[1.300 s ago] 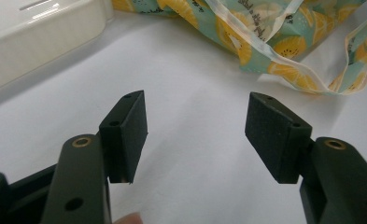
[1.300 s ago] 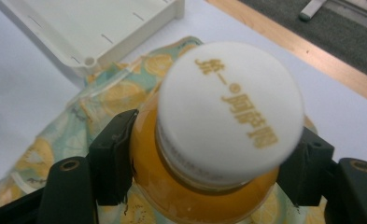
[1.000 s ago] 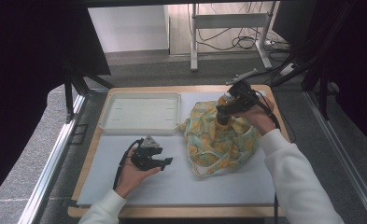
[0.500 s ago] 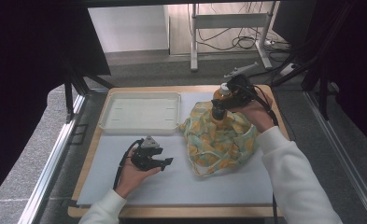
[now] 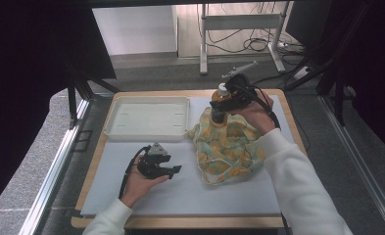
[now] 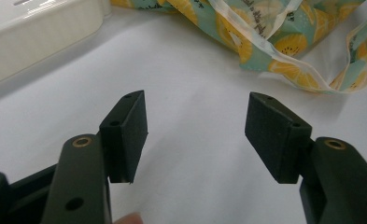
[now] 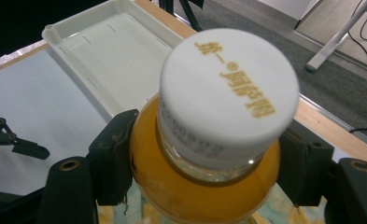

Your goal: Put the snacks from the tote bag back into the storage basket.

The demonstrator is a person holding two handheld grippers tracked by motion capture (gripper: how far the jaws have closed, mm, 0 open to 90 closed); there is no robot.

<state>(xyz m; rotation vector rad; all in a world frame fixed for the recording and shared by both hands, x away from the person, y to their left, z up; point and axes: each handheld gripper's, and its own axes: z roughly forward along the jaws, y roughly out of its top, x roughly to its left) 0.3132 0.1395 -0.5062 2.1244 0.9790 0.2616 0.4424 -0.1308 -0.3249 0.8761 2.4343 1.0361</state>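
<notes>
Your right gripper [image 7: 204, 158] is clamped on the bottle [image 7: 209, 163] (white cap up) above the bag [image 5: 227, 149], while your left gripper [image 6: 197, 135] rests on the mat [image 5: 180, 191], jaws apart.

The bottle [image 7: 204, 186] at the centre of the right gripper view holds orange liquid under a white cap [image 7: 228, 91] printed with gold characters. The cloth bag [image 5: 227, 149] right of centre in the high view is teal, patterned with yellow-orange citrus slices and trimmed in pale cream. The tray [image 5: 148, 117] at upper left is off-white. The mat [image 5: 180, 191] is white, the table [image 5: 288, 110] edge light wood. Both grippers' pads [image 6: 125, 135] are matt black, and the sleeve [image 5: 302, 191] is white.
</notes>
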